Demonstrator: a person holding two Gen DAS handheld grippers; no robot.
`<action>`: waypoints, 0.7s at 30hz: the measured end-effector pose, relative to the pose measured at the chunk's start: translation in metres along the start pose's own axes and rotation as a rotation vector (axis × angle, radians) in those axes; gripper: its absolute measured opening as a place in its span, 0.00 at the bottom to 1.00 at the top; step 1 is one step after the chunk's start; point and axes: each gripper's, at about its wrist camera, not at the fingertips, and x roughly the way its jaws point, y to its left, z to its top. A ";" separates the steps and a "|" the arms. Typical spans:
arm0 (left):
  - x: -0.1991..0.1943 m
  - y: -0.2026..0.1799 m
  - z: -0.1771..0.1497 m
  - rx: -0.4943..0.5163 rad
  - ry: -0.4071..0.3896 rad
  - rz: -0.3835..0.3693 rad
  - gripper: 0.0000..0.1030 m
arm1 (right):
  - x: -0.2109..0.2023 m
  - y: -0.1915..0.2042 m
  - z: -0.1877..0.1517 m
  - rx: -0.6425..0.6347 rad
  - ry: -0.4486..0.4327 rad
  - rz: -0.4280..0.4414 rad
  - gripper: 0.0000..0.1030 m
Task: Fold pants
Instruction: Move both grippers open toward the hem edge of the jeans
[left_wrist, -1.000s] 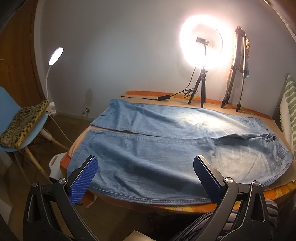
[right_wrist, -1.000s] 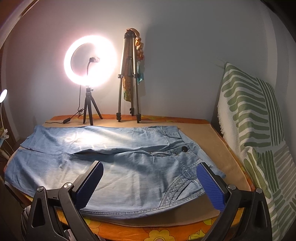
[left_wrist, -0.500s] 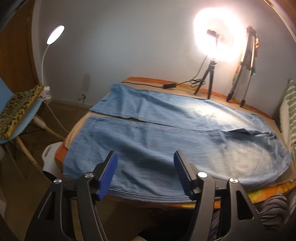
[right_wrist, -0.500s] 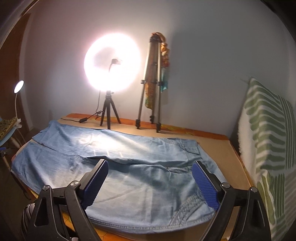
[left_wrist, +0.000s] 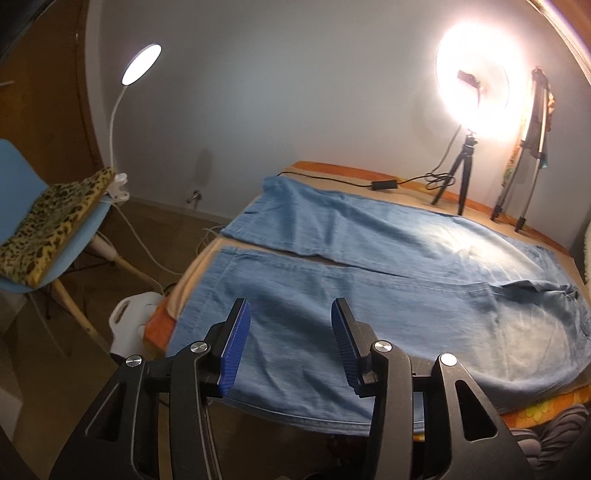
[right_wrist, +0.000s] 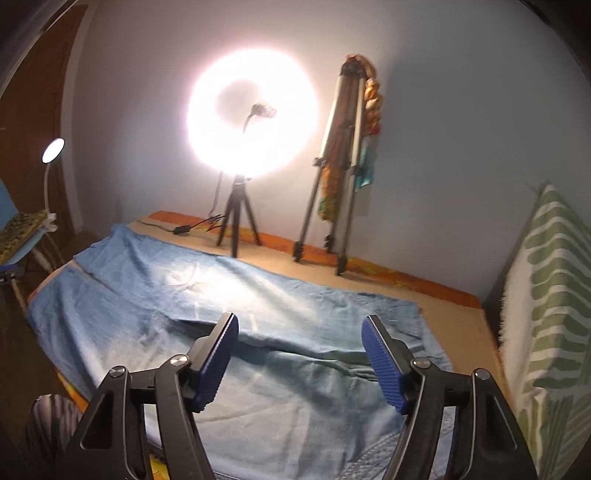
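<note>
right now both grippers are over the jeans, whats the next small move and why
Probably lower both grippers onto the near edge of the jeans and pinch it. The left gripper and right gripper both hang open above the denim, holding nothing, and the jeans lie flat with the two legs side by side, so the near leg looks ready to be lifted over the far one.

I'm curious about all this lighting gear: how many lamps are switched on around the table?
2. A ring light glows on a small tripod at the table's far edge, and a gooseneck lamp is clipped by the blue chair to the left. Others may lie outside the views.
</note>
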 end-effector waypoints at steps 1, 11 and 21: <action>0.005 0.006 -0.003 -0.011 0.012 0.010 0.42 | 0.003 0.001 -0.003 -0.005 0.011 0.010 0.68; 0.042 0.049 -0.040 -0.142 0.123 0.046 0.35 | 0.026 0.003 -0.066 -0.064 0.188 0.107 0.55; 0.059 0.054 -0.067 -0.188 0.197 0.036 0.35 | 0.045 0.056 -0.151 -0.313 0.403 0.281 0.40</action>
